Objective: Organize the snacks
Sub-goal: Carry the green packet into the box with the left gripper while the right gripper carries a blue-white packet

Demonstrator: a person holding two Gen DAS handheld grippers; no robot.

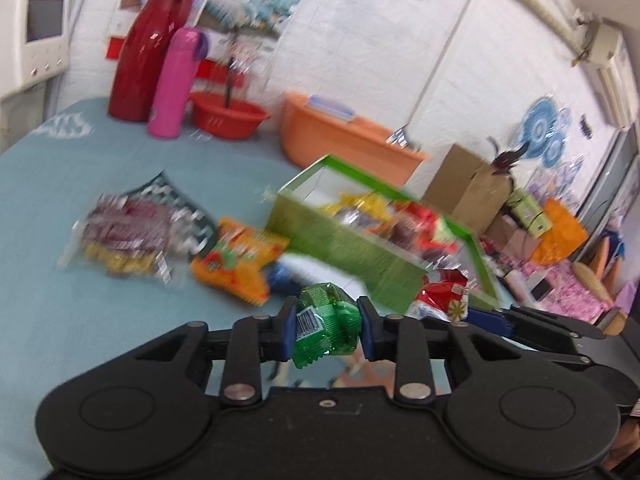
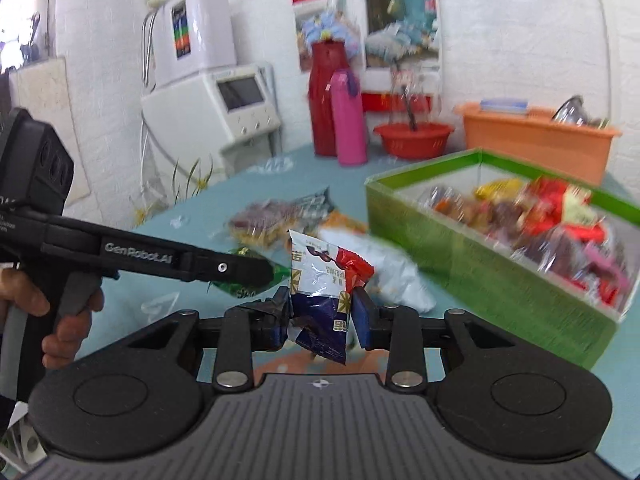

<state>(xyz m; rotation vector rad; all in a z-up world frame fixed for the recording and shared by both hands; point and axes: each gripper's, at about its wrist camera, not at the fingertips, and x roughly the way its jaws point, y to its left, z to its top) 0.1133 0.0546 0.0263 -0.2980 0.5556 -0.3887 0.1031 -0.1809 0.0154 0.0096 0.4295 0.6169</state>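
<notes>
My left gripper [image 1: 327, 320] is shut on a crumpled green snack packet [image 1: 320, 332], held above the teal table [image 1: 60, 320]. My right gripper [image 2: 320, 308] is shut on a white, red and blue snack packet [image 2: 328, 276] that stands upright between its pads. In the right wrist view the left gripper [image 2: 240, 270] crosses from the left, a hand [image 2: 24, 300] on its handle. A green box [image 1: 340, 240] [image 2: 460, 264] holding several snacks lies just beyond both grippers. Loose on the table are an orange packet [image 1: 240, 260] and a clear bag of red and yellow sweets [image 1: 124, 236].
At the back of the table stand a red thermos [image 1: 144, 52], a pink bottle [image 1: 174, 84], a red basin [image 1: 228, 118] and an orange tub [image 1: 344, 144]. A white packet [image 2: 384, 268] lies beside the green box. A white machine [image 2: 236, 104] stands at the left.
</notes>
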